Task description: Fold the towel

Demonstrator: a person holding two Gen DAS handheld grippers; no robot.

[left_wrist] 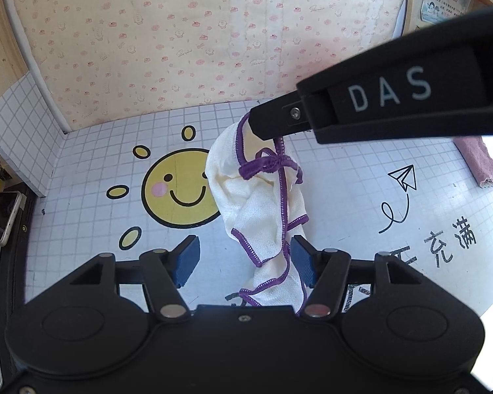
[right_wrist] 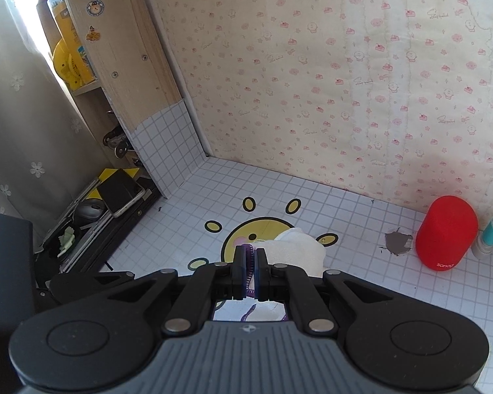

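Both views are bright with daylight; it glares through the curtain [right_wrist: 23, 75] at the right wrist view's left. Fisheye bending curves the edges and darkens corners. Focus stays sharp.

The towel's [left_wrist: 263, 197] lower end is hidden behind the left tongs [left_wrist: 245, 259].

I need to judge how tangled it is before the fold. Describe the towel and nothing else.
The towel is cream, loosely woven cloth with purple stitched edging. It hangs bunched and twisted, not spread flat, over the gridded mat with its sun face. The right gripper is shut on its top edge. Its lower part drapes between the open left gripper's blue pads, lying against the right-hand pad. Whether its bottom rests on the mat is hidden.
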